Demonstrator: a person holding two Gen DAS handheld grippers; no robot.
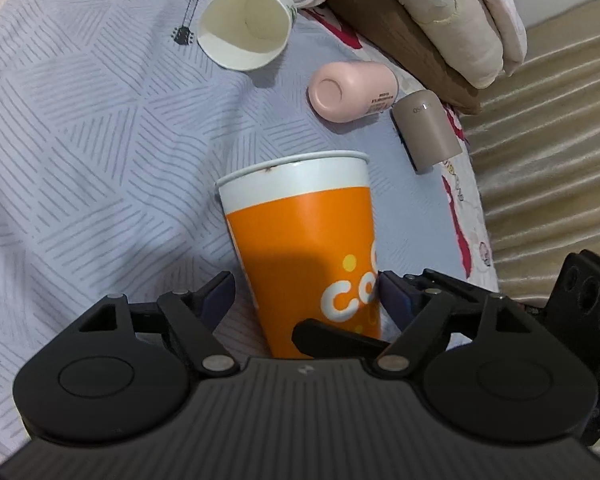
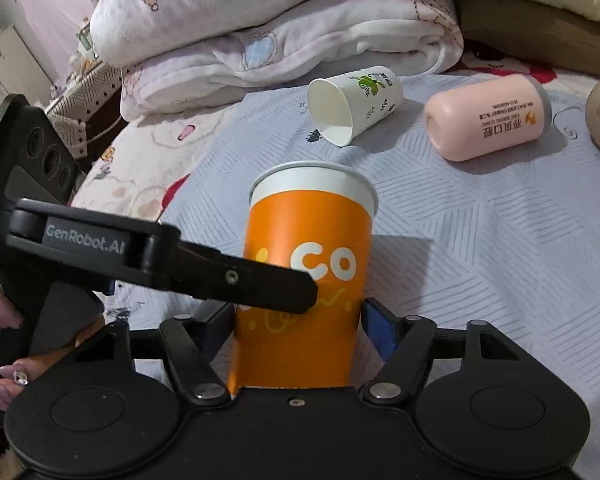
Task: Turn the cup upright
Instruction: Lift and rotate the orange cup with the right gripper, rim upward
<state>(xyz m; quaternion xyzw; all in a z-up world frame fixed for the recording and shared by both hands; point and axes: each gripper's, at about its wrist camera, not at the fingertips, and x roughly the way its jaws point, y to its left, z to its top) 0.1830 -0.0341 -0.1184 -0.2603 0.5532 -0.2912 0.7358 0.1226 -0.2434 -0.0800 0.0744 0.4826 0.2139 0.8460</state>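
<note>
An orange paper cup with a white rim stands between the fingers of both grippers, rim pointing away from the cameras; it also shows in the right wrist view. My left gripper has its right finger touching the cup and a gap at its left finger. My right gripper is shut on the cup's lower body. A finger of the left gripper crosses in front of the cup in the right wrist view. A white paper cup lies on its side further back.
A pink cup and a taupe cup lie on their sides on the grey patterned bedspread. Folded blankets are piled behind. The bed edge is on the right in the left wrist view.
</note>
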